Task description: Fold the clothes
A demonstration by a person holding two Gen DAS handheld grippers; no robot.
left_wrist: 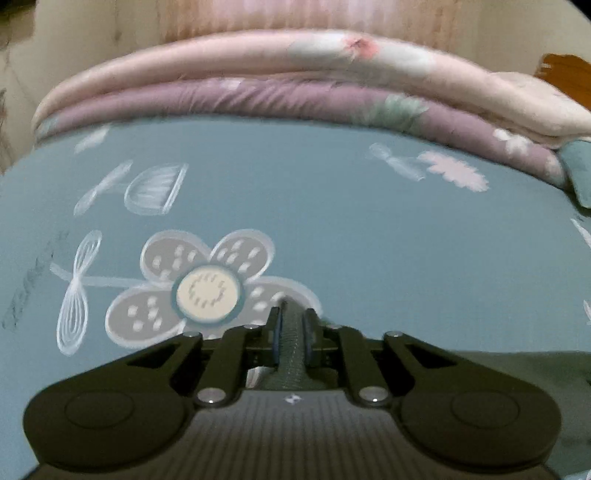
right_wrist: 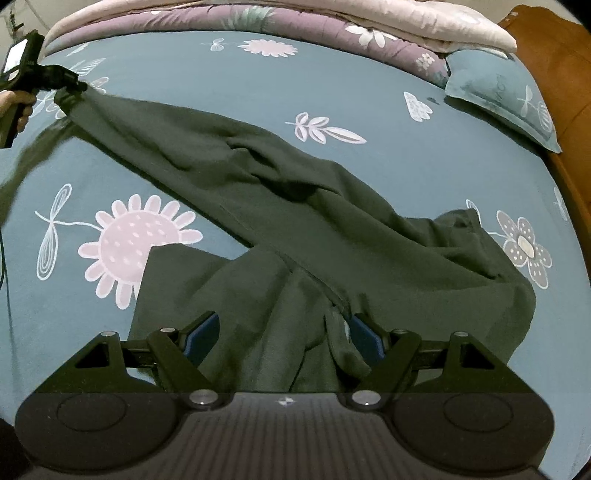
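Across the blue flowered bedsheet (right_wrist: 258,88) sprawls a dark green garment (right_wrist: 332,236), looks like a pair of trousers, though the bunching makes that hard to swear to. One long leg runs from the middle of the right wrist view up to the upper left corner, and there at its end sits the left gripper (right_wrist: 74,88), a hand (right_wrist: 16,107) wrapped round its handle.

Switch to the left wrist view and you see the grip up close: the left gripper (left_wrist: 293,325) has its jaws drawn narrow, pinching a ribbed band of the green cloth (left_wrist: 291,343) between the blue pads (left_wrist: 277,332). The band stands up between the fingers at lower centre, over a grey printed flower on the sheet (left_wrist: 369,221).

Now the right gripper (right_wrist: 282,332), lower centre of its own view: jaws spread wide, blue pads well apart, nothing clamped. The crumpled bulk of the garment lies right beneath and between those open fingers, a fold rising close to the right-hand pad (right_wrist: 364,334); whether it touches I can't tell.

Along the top of the frame, a folded pink and purple quilt (right_wrist: 295,22); upper right, a blue pillow (right_wrist: 502,92).
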